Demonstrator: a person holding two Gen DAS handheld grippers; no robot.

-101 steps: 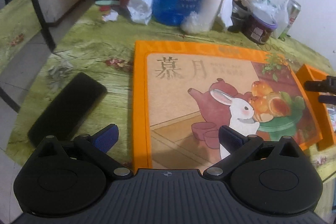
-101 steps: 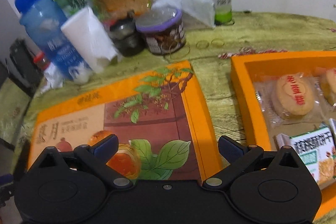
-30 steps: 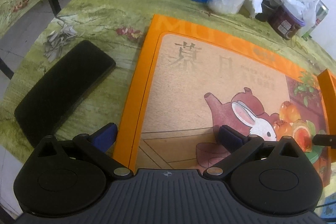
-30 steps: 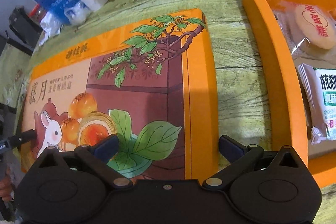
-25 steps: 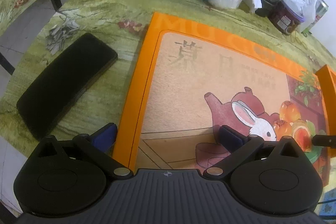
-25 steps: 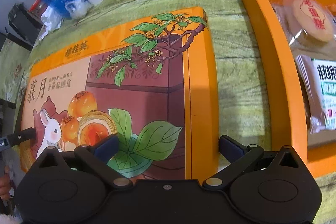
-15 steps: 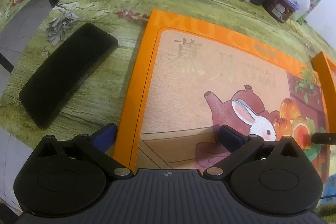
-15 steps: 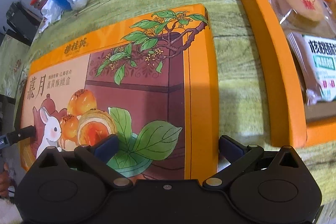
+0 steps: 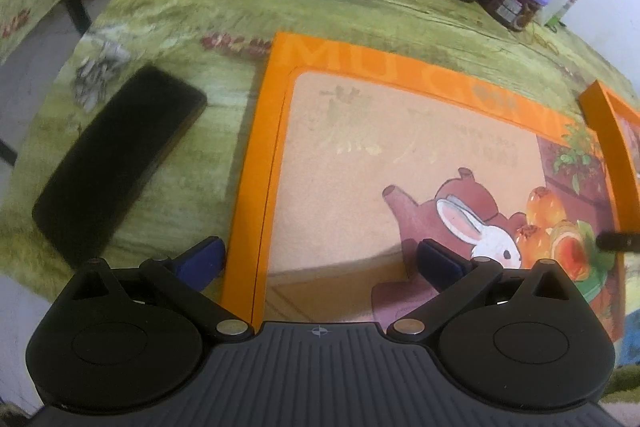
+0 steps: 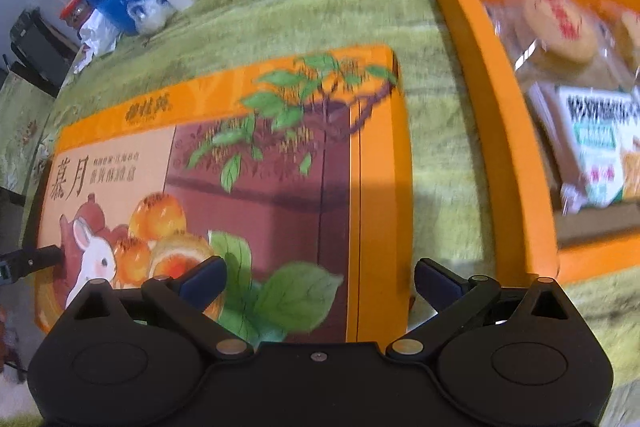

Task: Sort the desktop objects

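Orange flat cardboard lid (image 9: 400,163) on table; left tongs (image 9: 320,259) and right tongs (image 10: 320,281) spread wide, empty.

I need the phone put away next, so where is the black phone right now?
In the left wrist view, the black phone lies flat on the green tablecloth, left of the orange box lid, near the table's left edge.
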